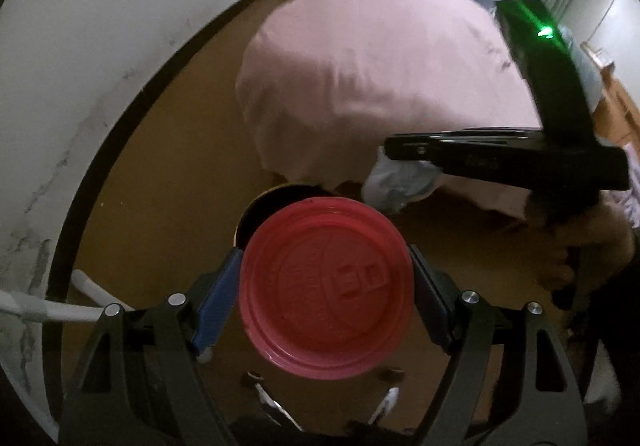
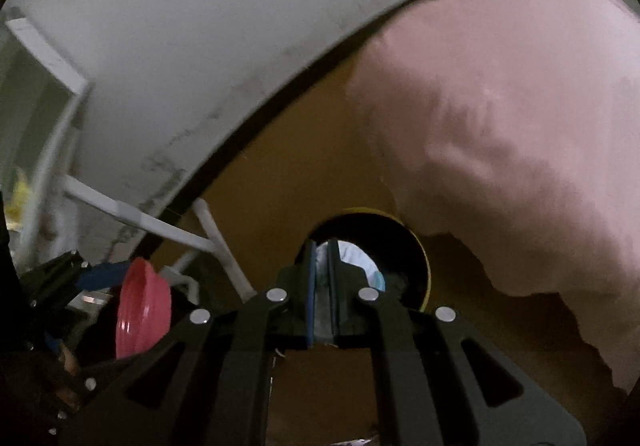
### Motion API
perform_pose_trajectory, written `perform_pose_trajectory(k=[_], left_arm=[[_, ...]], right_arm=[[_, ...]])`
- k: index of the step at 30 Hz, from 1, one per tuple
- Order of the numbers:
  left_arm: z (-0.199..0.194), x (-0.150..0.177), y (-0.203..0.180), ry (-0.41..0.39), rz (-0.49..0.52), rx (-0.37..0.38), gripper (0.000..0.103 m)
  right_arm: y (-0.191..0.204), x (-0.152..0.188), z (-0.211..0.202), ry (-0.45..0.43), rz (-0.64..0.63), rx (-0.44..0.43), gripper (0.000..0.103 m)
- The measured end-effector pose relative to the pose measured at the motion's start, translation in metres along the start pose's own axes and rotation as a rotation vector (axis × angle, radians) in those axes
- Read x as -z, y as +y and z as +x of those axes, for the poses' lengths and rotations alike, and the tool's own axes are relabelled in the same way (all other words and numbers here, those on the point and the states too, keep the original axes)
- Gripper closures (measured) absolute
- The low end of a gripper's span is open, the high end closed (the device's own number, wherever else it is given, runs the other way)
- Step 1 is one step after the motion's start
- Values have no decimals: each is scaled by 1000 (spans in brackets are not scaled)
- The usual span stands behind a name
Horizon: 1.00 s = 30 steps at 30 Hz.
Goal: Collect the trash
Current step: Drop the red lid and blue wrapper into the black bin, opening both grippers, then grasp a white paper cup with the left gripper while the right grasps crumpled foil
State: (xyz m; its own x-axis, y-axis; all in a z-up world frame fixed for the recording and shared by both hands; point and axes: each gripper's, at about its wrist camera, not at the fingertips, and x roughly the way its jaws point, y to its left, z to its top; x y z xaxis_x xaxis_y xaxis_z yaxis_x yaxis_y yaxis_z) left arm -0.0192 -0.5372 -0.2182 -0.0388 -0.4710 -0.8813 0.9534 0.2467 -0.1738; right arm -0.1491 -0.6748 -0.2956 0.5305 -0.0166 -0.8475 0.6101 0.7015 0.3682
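Observation:
My left gripper point(image 1: 326, 288) is shut on a red plastic plate point(image 1: 326, 288), gripped by its rim, held above the floor in front of a round dark bin with a yellow rim point(image 1: 264, 205). The plate also shows edge-on in the right wrist view point(image 2: 142, 308). My right gripper point(image 2: 322, 274) is shut on a crumpled white and pale blue wrapper point(image 2: 352, 260) and holds it over the mouth of the bin point(image 2: 424, 266). In the left wrist view the right gripper point(image 1: 390, 149) holds the wrapper point(image 1: 400, 181) just right of the bin.
A bed with a pink cover point(image 1: 372, 77) fills the right side and overhangs near the bin. A white wall with a dark skirting point(image 1: 120, 117) runs along the left. White frame legs point(image 2: 132, 215) stand by the wall. The floor point(image 1: 172, 197) is brown.

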Motion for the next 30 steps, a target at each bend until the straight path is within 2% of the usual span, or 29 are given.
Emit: perform_pose_trajectory(k=[2,7,11,13,14,16,17,20,24,27,28,30], left_arm=[[32,5,3,26,7,-31,25],[92,5,27,99,-66,-21,25],[111,-4,34,104,-84,-22,22],[105,-2,34,94,-95,-26,20],[105,-3,35,89,-104,-23,12],[106,-2,34,79,-122,-29,9],[105,-2,33,78,-128,-29,9],[94,-5,29,77,-127,-30,9],[54,-10,13,34,-104,-13,9],[3,-14,-4,-21,-83,-2,8],[-28,-14,-12,-56,-73,19,7],[-67,-10,-20,-94,-53,14,7]], right_arm=[[-13,6,24,34,21,-5,96],[-25,12,62,91,55,-7,96],[-25,9,73,105,64,-18,96],[-26,7,74,117,70,-31,93],[-27,7,72,120,76,-36,87],[-29,4,62,85,85,-35,18],[-27,3,52,53,83,-40,14],[-26,2,28,17,87,-30,14],[-25,-2,-21,-65,100,-23,14],[-11,-4,-68,-130,70,14,14],[-2,-6,-83,-155,49,17,12],[25,-7,-114,-207,-8,28,10]])
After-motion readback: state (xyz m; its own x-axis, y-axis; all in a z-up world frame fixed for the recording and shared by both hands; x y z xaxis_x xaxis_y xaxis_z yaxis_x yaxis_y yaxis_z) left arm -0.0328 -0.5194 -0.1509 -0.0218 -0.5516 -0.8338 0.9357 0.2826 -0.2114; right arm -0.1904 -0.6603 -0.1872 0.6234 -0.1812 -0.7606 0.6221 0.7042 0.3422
